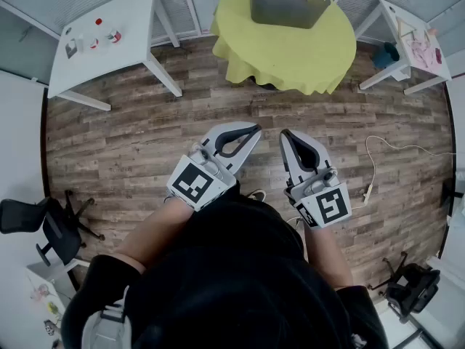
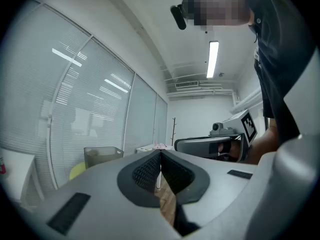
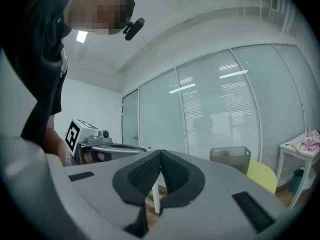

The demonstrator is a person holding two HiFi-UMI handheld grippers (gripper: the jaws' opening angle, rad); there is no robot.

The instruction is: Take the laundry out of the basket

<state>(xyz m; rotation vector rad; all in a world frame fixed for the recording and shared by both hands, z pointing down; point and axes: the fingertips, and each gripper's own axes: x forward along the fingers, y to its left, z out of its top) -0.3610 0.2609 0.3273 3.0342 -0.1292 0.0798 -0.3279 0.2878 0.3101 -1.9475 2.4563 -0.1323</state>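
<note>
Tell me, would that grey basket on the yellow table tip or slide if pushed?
The basket looks wider than tall, so it is probably hard to tip. It sits on a draped yellow cloth, so a push might drag the cloth along.

Office-type room. Indicators: full-height glass partition walls with horizontal white blinds [image 2: 75, 99], long ceiling tube light [image 2: 213, 59], brown wood-plank floor [image 1: 145, 137], white rectangular tables [image 1: 131, 46], black swivel office chairs on castors [image 1: 51, 227], thin coat stand [image 2: 174, 129].
</note>
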